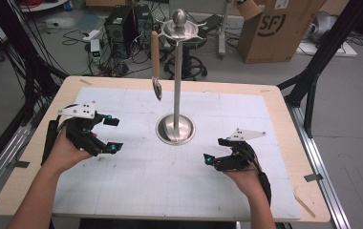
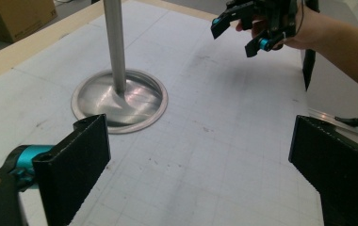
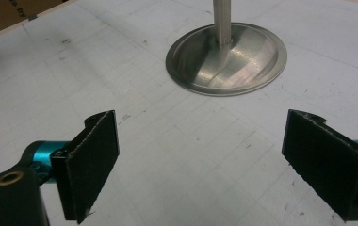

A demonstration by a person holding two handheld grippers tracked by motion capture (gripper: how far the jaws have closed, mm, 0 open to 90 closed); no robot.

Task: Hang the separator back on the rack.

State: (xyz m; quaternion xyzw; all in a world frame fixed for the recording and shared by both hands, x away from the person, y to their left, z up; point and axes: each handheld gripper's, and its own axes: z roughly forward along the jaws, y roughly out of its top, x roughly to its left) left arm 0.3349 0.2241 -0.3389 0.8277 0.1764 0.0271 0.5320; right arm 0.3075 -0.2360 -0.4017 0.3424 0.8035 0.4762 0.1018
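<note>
Left gripper [image 1: 113,135] and right gripper [image 1: 214,150]: jaws wide, empty; shiny steel stand [image 1: 175,128], round base, wooden-handled utensil [image 1: 156,64] hanging.

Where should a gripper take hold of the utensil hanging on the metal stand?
Probably on the wooden handle, coming level from the left gripper's side. It hangs upright, clear of the stand's pole, with its metal end at the bottom.

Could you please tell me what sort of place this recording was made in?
Probably a lab or workshop: computer towers and loose cables on the floor, a cardboard box, and a wooden table with a gridded mat.
</note>
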